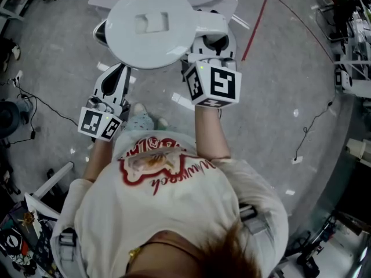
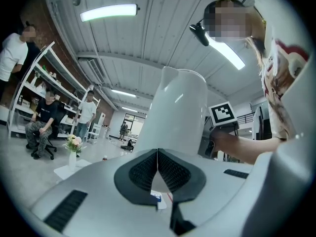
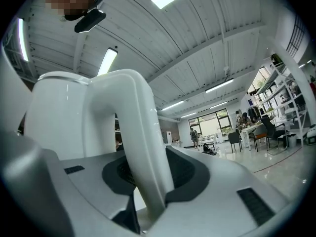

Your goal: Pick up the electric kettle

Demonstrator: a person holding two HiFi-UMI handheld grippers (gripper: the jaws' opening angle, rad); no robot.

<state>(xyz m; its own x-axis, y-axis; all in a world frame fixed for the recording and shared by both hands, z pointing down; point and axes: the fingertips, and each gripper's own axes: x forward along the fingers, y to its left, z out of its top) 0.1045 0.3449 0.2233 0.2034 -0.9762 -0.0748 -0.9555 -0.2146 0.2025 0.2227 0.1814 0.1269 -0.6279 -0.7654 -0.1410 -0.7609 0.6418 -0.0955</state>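
The white electric kettle is held in the air, seen from above in the head view as a round lid with its handle to the right. My right gripper is shut on that handle, which stands upright between its dark pads. My left gripper sits at the kettle's lower left, its tips under the lid's edge. Its pads meet in a thin line with nothing between them, and the kettle body rises just beyond them. The kettle's base is hidden.
Below lies a grey floor with a red line and cables. Shelves, a seated person, standing people and a vase of flowers are off to the left. Desks and chairs stand at the right.
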